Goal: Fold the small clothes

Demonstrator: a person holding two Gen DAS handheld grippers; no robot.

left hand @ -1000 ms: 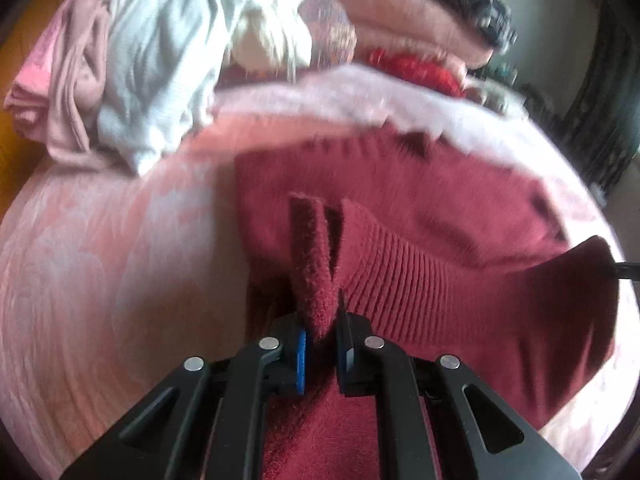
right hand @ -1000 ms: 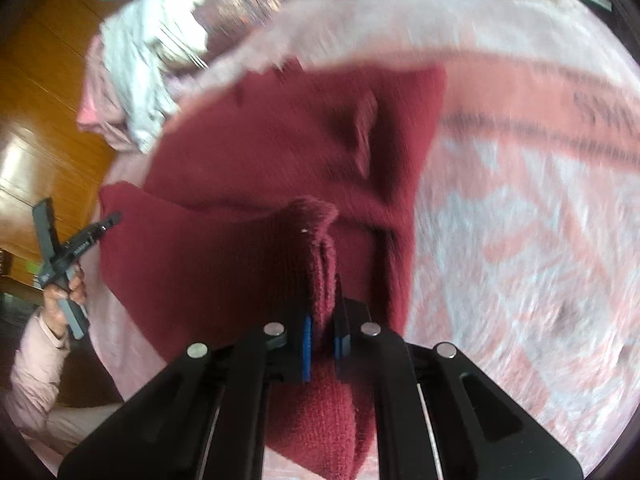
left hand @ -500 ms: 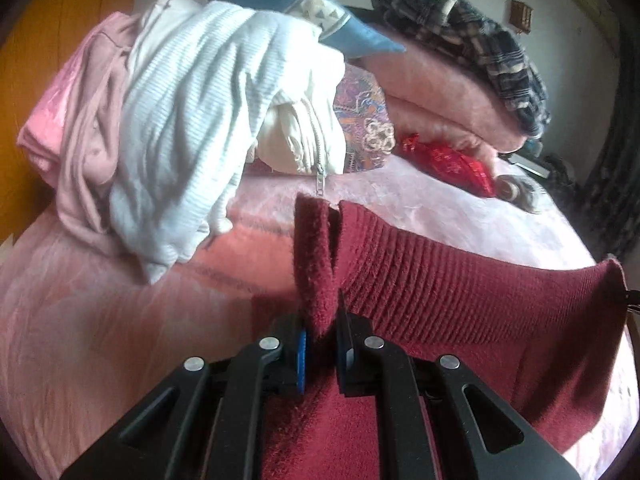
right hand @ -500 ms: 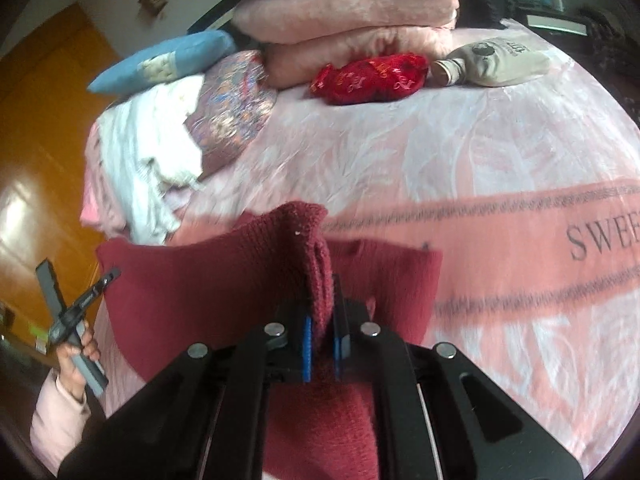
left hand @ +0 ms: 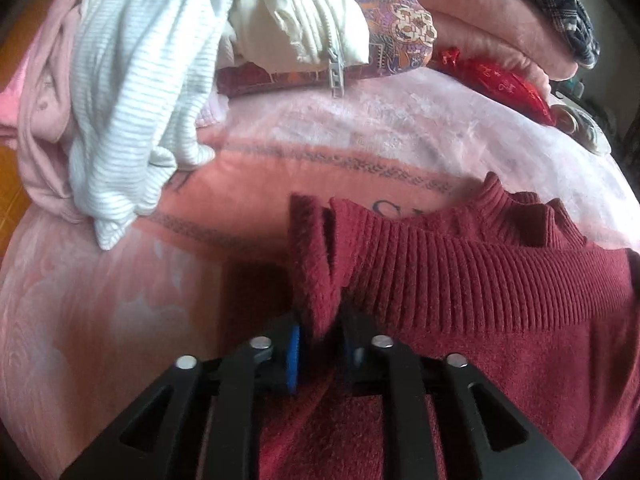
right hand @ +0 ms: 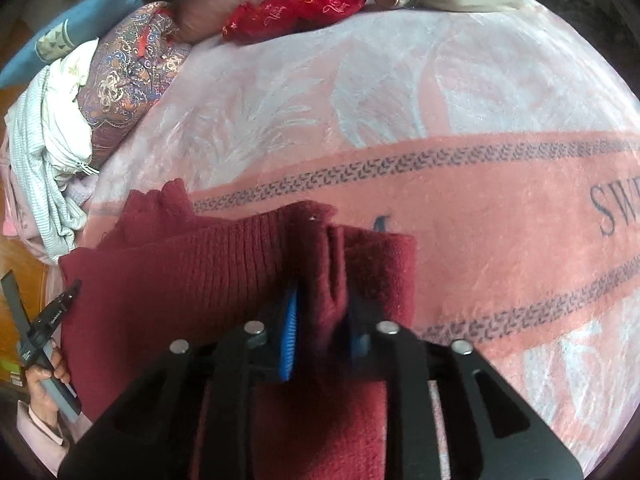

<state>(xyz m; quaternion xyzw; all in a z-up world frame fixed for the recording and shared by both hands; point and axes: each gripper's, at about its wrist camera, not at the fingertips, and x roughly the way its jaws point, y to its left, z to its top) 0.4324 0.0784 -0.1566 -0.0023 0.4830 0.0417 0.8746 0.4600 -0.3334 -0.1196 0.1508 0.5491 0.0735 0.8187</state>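
Both claws clamp the ribbed hem of the maroon sweater (left hand: 460, 300), left claw (left hand: 320, 344) and right claw (right hand: 322, 332) at opposite corners, stretching it taut above the pink blanket (right hand: 400, 100), near the clothes pile (left hand: 140, 80), probably to lay a fold

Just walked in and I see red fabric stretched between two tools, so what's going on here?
A person is folding a dark red sweater on a bed covered by a pink blanket. The left hand-held gripper and the right hand-held gripper each pinch an end of its ribbed hem, holding it stretched between them just above the blanket. A pile of other clothes lies beside it.
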